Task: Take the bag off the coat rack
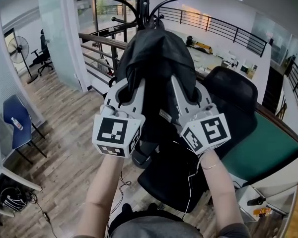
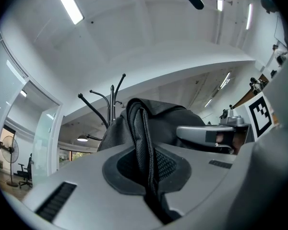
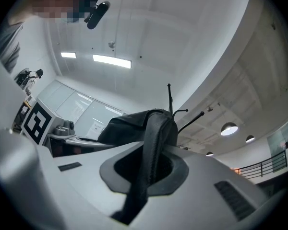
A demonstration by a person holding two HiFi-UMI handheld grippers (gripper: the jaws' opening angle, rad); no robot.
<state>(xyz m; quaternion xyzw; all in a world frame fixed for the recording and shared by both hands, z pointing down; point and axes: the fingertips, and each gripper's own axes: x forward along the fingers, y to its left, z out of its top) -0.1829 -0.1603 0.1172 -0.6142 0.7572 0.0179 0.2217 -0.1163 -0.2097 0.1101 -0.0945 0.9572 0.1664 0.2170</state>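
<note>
The left claw (image 2: 151, 178) is clamping a mesh strap (image 2: 143, 138) of the bag. Its jaws are closed onto the webbing, with nothing but the strap between them. The right claw (image 3: 145, 178) is clamping the second strap (image 3: 156, 138) in the same way, fully closed on it. Both straps are running up into the black bag (image 1: 156, 58), which is hanging against the pole of the coat rack (image 1: 143, 4), just under the curved hooks at its top end.

Step in hand, as a judgement: the two grasps are made and the lift-off is beginning. The next move is calling for both claws to rise together until the bag's hanging point is clearing the hook tip. The bag can then be drawn away from the pole toward the person. Uneven lifting is likely to snag the fabric on a neighbouring hook.

The head view is showing both claws side by side against the bag, with a black office chair (image 1: 228, 90) below. It is not showing the jaw contact, since the tips are buried in fabric. The two gripper views are showing each pinch plainly, with hook tips against the ceiling. No view is showing which hook is carrying the bag.
</note>
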